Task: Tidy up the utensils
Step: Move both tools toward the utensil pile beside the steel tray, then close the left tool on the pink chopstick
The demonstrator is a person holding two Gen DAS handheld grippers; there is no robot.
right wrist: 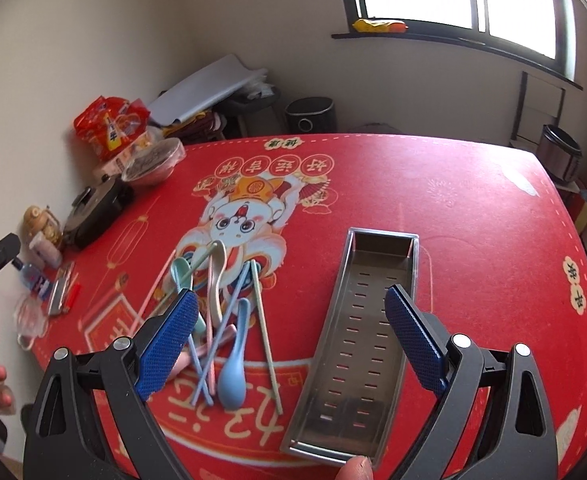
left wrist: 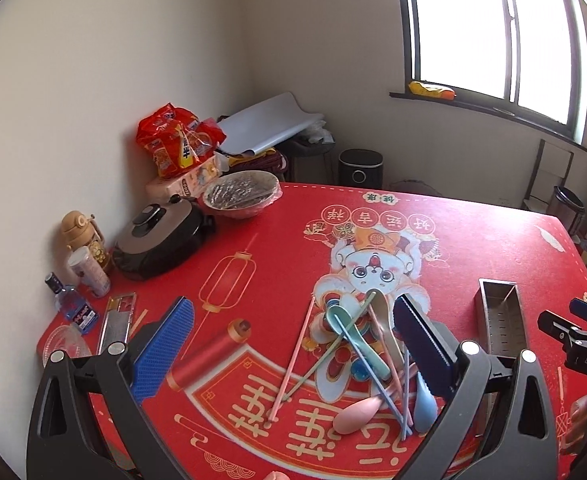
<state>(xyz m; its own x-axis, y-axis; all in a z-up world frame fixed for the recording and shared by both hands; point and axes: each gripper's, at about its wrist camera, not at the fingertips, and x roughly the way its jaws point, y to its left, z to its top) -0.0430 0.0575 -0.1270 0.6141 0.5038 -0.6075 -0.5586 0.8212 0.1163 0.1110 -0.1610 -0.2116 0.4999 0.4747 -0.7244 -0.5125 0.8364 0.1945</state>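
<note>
Right wrist view: right gripper (right wrist: 291,316) spread wide, holding nothing, hovers between utensil pile (right wrist: 217,316) and steel tray (right wrist: 335,344) near table's front edge. Tray's long axis runs front-to-back. Left gripper (left wrist: 293,334) (also released) looks nearer pile.

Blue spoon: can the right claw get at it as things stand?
Probably yes. The right claw is open, and the blue spoon lies atop the pile with its bowl clear. Blue chopsticks alongside could get caught up.
</note>
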